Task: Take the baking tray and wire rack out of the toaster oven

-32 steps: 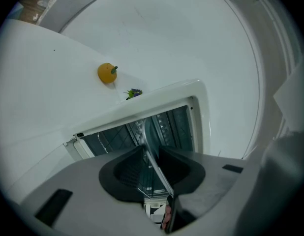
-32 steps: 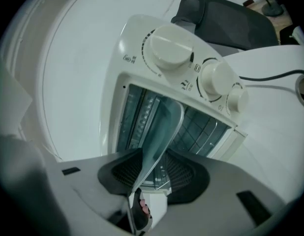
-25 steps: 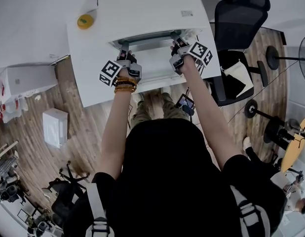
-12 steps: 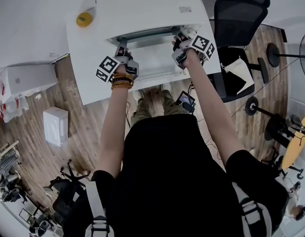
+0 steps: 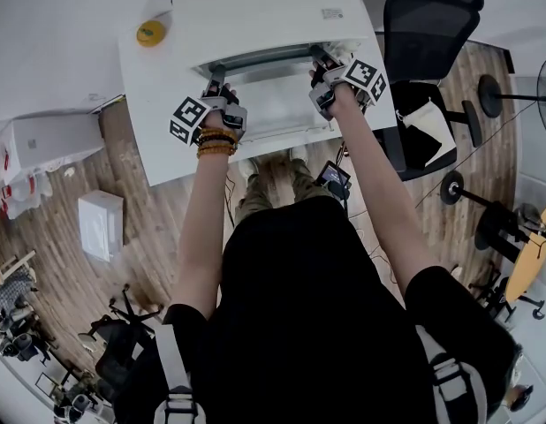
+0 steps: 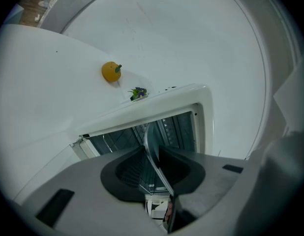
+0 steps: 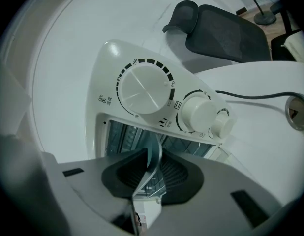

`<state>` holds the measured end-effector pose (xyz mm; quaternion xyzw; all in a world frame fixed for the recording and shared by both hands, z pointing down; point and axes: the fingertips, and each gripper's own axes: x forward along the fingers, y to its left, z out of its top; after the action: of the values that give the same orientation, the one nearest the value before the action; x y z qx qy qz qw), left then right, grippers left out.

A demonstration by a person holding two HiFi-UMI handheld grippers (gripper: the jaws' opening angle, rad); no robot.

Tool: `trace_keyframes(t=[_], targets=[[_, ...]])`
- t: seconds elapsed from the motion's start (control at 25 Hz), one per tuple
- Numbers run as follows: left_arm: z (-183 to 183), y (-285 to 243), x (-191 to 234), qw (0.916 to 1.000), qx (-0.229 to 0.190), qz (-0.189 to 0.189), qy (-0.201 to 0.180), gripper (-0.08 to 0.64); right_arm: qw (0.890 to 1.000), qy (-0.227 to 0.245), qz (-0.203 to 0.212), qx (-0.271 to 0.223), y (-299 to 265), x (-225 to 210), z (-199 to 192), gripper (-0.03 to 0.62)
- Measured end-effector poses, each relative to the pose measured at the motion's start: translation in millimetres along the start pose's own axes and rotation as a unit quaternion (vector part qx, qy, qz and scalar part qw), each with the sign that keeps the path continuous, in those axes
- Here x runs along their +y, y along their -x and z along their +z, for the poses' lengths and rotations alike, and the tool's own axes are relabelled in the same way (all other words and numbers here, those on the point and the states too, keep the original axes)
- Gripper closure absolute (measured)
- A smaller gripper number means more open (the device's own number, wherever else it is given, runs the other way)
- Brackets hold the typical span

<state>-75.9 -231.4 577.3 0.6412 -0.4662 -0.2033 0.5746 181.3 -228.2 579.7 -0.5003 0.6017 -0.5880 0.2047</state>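
The white toaster oven point(image 5: 255, 11) stands on a white table point(image 5: 154, 148) with its door point(image 5: 273, 109) folded down. The grey metal baking tray point(image 5: 260, 61) shows at the oven mouth. My left gripper point(image 5: 213, 84) is at the tray's left end, and its black pads are shut on the tray's thin rim point(image 6: 151, 144). At the right end, my right gripper point(image 5: 320, 61) has just been closing; its pads now press on the rim point(image 7: 155, 154). Bars of the wire rack point(image 6: 112, 142) show inside the oven behind the rim.
An orange toy fruit point(image 5: 150, 34) lies on the table left of the oven. Two white dials point(image 7: 142, 90) sit on the oven's right panel, and a dark cable point(image 7: 250, 96) runs off beside it. A black office chair point(image 5: 423, 25) stands right of the table.
The right gripper has edged a little closer to the oven mouth. The left gripper holds its place at the tray's left end.
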Motion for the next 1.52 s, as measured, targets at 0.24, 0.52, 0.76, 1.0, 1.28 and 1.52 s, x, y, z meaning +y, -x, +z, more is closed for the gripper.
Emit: trace_keyframes(t=[0.24,0.52,0.76,1.0,1.28,1.52], targets=[[-10,12,3,0.9999,0.013,0.008,0.005,0.459,1.000,-0.006,0.000,0.005,12,-6,-8,0.503],[-15,22,5,0.9990,0.036,0.006,-0.026,0.456,1.000,0.021,0.004,0.015,21,-7,-14,0.494],[5,21,5,0.9988,0.025,0.008,-0.041,0.422,0.998,0.052,-0.001,0.016,20,-2,-2,0.450],[7,13,8,0.9986,0.031,0.021,-0.037,0.495,0.996,0.077,-0.040,0.025,17,-10,2,0.534],[0,27,8,0.9983,0.042,0.020,-0.036,0.497,0.995,0.083,-0.036,0.034,29,-9,-6,0.535],[-8,43,9,0.9982,0.050,0.015,-0.031,0.497,0.995,0.089,-0.031,0.039,43,-11,-16,0.537]])
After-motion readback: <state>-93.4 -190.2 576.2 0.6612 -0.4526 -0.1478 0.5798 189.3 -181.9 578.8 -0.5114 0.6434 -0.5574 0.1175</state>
